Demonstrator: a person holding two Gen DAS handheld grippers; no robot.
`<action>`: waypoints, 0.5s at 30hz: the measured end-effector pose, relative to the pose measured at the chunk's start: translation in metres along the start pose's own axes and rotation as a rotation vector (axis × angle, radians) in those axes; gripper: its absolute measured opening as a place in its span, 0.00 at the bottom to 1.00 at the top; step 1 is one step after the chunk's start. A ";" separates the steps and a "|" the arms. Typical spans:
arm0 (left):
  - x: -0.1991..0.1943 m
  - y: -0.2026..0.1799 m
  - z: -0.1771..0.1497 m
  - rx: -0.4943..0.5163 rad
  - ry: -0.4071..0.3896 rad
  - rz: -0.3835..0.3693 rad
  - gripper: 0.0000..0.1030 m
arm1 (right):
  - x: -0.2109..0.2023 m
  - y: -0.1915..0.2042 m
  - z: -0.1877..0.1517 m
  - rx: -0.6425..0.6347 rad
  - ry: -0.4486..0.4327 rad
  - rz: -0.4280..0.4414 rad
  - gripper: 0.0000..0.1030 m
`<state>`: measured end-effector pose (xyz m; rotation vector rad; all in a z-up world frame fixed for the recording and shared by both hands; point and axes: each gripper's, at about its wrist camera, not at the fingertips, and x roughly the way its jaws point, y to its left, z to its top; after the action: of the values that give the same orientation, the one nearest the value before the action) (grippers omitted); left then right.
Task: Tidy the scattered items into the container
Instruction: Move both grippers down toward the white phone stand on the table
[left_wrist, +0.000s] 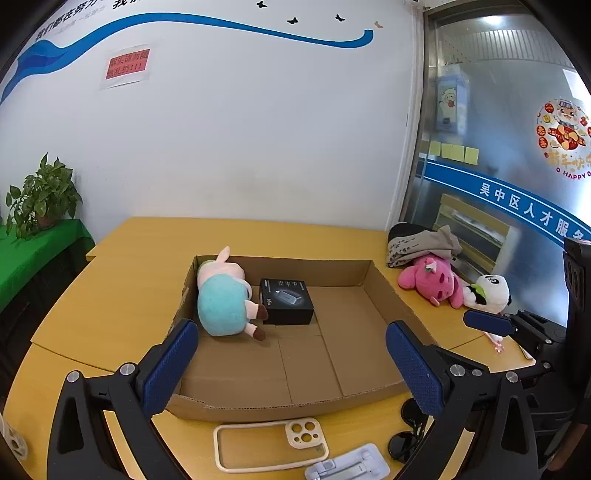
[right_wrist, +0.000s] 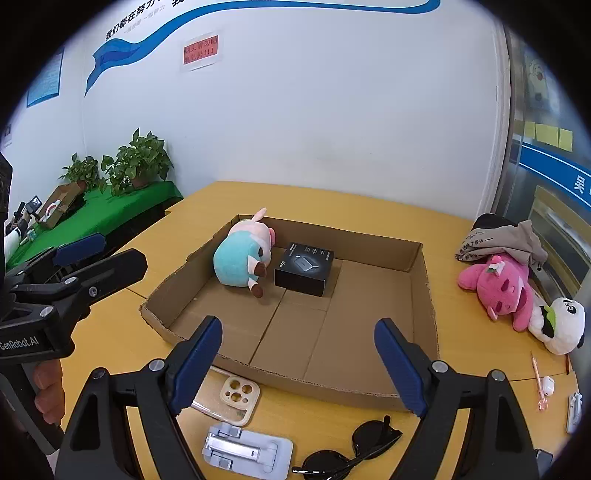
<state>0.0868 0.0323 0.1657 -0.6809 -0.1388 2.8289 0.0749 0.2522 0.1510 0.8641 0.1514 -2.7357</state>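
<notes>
A shallow cardboard box (left_wrist: 384, 291) (right_wrist: 421, 280) lies on the yellow table. Inside it are a pink-and-teal plush pig (left_wrist: 223, 295) (right_wrist: 242, 254) and a black product box (left_wrist: 286, 301) (right_wrist: 304, 267). In front of the box lie a cream phone case (left_wrist: 271, 445) (right_wrist: 238, 397), a white folding phone stand (left_wrist: 347, 467) (right_wrist: 245, 450) and black sunglasses (left_wrist: 404, 439) (right_wrist: 354, 448). My left gripper (left_wrist: 293, 369) is open and empty above the box's near edge. My right gripper (right_wrist: 299, 362) is open and empty over the same edge.
At the table's right lie a pink plush (left_wrist: 434, 280) (right_wrist: 498, 290), a panda plush (left_wrist: 487, 293) (right_wrist: 561, 325), a grey cloth bag (left_wrist: 421, 243) (right_wrist: 498, 240), a pink pen (right_wrist: 538, 380) and white earbuds case (right_wrist: 546, 386). Potted plants (right_wrist: 136, 162) stand on a green-covered cabinet at left.
</notes>
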 end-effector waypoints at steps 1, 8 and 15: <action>-0.001 -0.003 -0.002 0.011 0.001 0.006 1.00 | -0.001 -0.001 -0.001 0.002 -0.001 0.000 0.83; -0.001 -0.008 -0.007 0.019 0.013 0.008 1.00 | 0.003 -0.003 -0.003 0.010 0.005 0.008 0.83; 0.004 -0.011 -0.011 0.017 0.029 0.015 1.00 | 0.006 -0.007 -0.008 0.016 0.018 0.009 0.83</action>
<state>0.0903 0.0442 0.1552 -0.7222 -0.1049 2.8301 0.0728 0.2587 0.1411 0.8922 0.1286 -2.7249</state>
